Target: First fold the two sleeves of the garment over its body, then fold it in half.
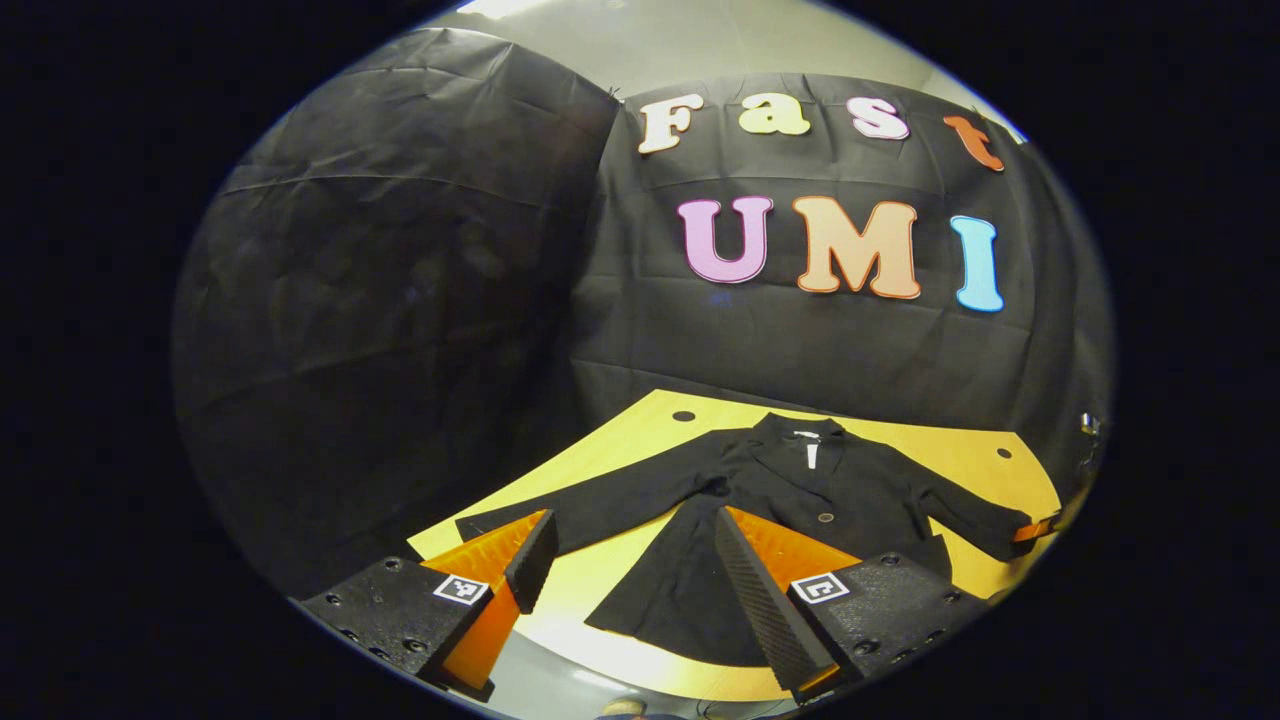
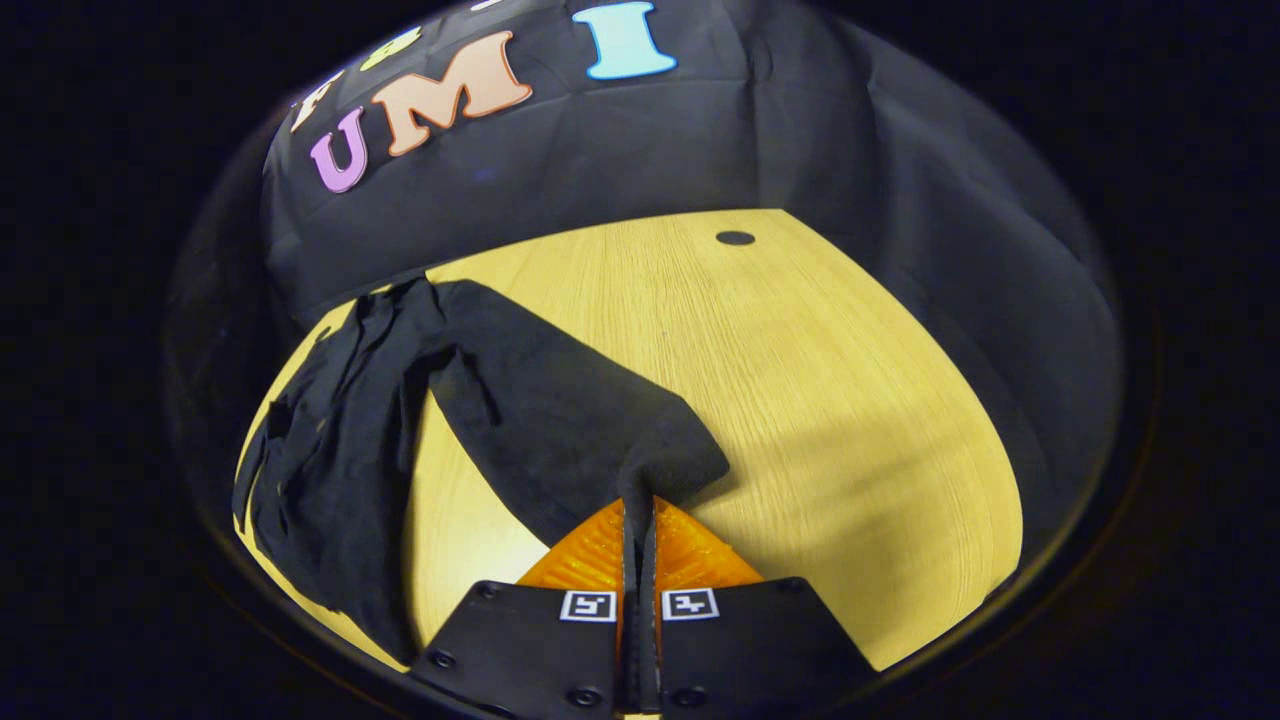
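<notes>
Your left gripper (image 1: 625, 560) hangs above the near edge of the table (image 1: 640, 420) with its fingers spread wide and nothing between them. Ahead of it, in the left gripper view, the garment (image 1: 790, 500) lies flat on the tabletop, collar toward the booth wall, hem toward you. One sleeve (image 1: 590, 500) stretches out to the left of that view, flat on the wood; its cuff end slips behind the left finger (image 1: 530, 560), so you cannot see where it stops. The other finger covers part of the hem. A small pale label (image 1: 811, 452) shows at the neck, too small to make out, and a button (image 1: 825, 517) sits below it.

At the far right of that view the other sleeve (image 1: 975, 520) ends at your right gripper (image 1: 1035, 528), of which just a sliver shows at the picture's rim.

In the right gripper view your right gripper (image 2: 638, 520) is closed on the cuff (image 2: 660, 465) of that sleeve (image 2: 560, 420): the cloth edge runs down into the narrow slit between the two fingers. The sleeve leads back and left to the body (image 2: 330, 470) of the garment, which looks rumpled and dim near the picture's edge, its far side cut off. Bare table (image 2: 800, 400) lies to the right, with a dark round hole (image 2: 735, 238) near the back.
</notes>
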`<state>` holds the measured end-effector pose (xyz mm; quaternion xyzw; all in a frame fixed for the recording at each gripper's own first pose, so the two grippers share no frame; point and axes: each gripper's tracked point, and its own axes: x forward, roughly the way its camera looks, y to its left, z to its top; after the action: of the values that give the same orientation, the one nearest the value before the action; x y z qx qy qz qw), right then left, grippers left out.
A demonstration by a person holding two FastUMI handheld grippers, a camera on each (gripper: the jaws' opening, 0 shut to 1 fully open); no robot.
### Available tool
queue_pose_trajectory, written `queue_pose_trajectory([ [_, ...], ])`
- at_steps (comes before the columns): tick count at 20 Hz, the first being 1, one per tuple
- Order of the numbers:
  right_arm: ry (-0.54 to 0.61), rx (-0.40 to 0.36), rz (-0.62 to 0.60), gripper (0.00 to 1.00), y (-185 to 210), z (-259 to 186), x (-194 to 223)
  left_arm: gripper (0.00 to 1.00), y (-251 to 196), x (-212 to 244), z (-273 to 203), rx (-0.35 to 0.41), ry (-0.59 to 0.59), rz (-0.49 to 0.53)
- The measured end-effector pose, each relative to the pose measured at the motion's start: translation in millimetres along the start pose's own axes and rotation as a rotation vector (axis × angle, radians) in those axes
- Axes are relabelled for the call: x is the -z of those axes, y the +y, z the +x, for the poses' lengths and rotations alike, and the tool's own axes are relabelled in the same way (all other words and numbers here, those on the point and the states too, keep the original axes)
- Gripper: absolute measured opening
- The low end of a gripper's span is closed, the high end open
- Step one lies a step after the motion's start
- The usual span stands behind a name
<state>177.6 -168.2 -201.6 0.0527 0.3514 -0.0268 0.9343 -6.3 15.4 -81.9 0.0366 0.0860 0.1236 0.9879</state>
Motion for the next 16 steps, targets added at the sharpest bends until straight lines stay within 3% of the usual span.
queue_pose_trajectory([
  [9,-0.178,0.016,0.006,0.02,60.3,-14.8,-109.8,0.94,31.8,-11.1,34.9,0.078,0.004,0.030],
  [16,-0.244,-0.017,-0.083,0.02,161.6,-9.2,-168.2,0.94,65.1,-14.2,65.7,0.117,0.018,0.041],
])
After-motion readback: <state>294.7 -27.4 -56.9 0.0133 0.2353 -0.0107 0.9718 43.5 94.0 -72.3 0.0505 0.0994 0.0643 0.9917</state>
